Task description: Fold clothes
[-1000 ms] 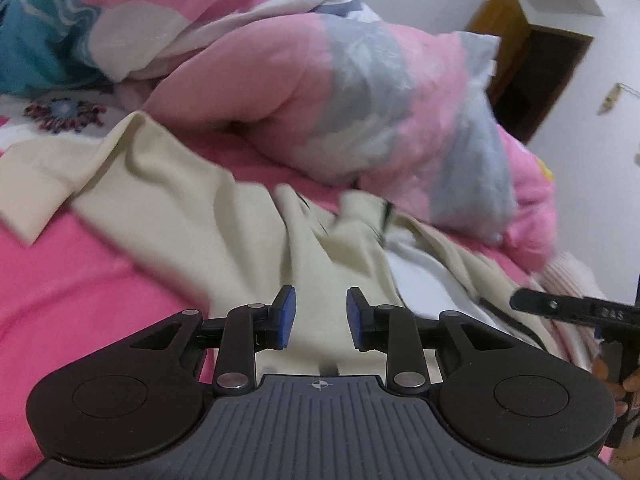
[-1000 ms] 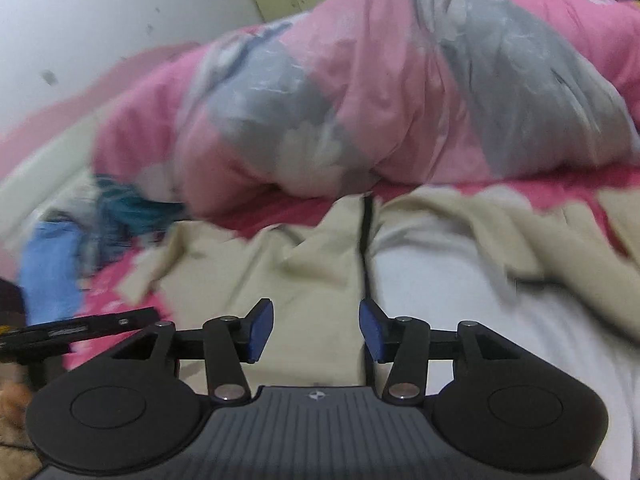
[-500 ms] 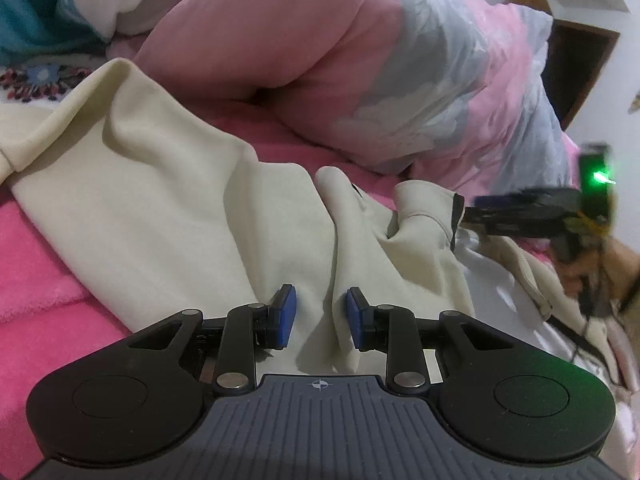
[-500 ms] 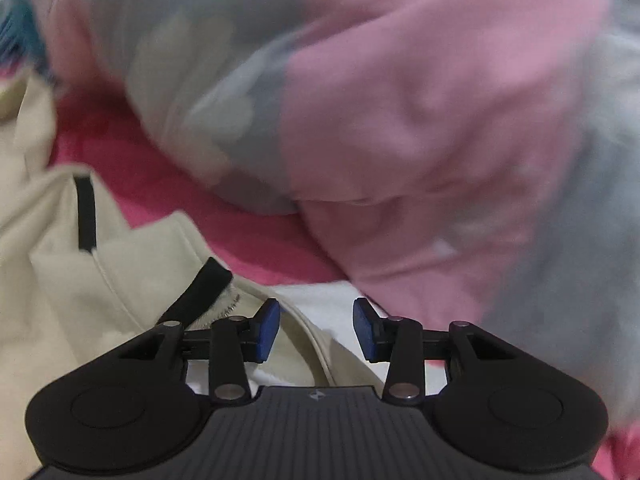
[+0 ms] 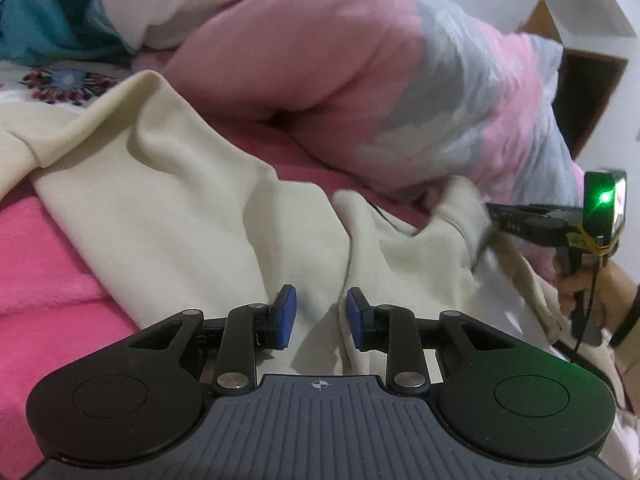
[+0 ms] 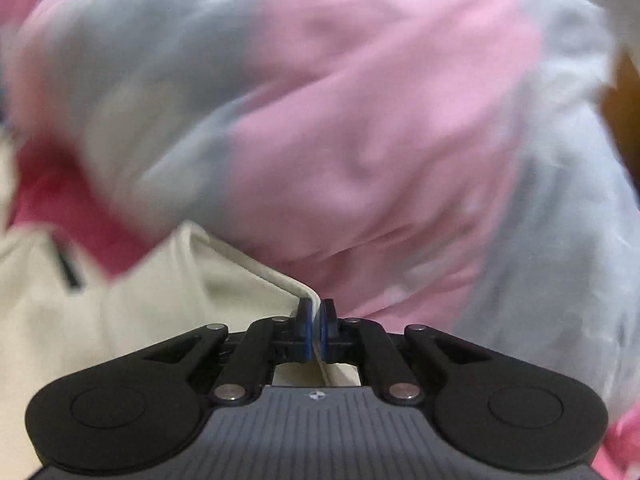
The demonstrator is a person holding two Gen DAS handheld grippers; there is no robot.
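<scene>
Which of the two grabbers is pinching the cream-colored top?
The right gripper. Its blue fingers are shut on an edge of the cream garment. The left gripper is open, fingers apart over the cloth.

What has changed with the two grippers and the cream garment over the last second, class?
The right gripper moved forward to the cream garment and shut on its edge; a second ago it was open. The left gripper stayed open over the garment, holding nothing. The pink-and-grey quilt stayed put.

Pink-and-grey duvet (image 5: 360, 80) on pink blanket (image 5: 48, 288), brown door (image 5: 588, 92)
</scene>
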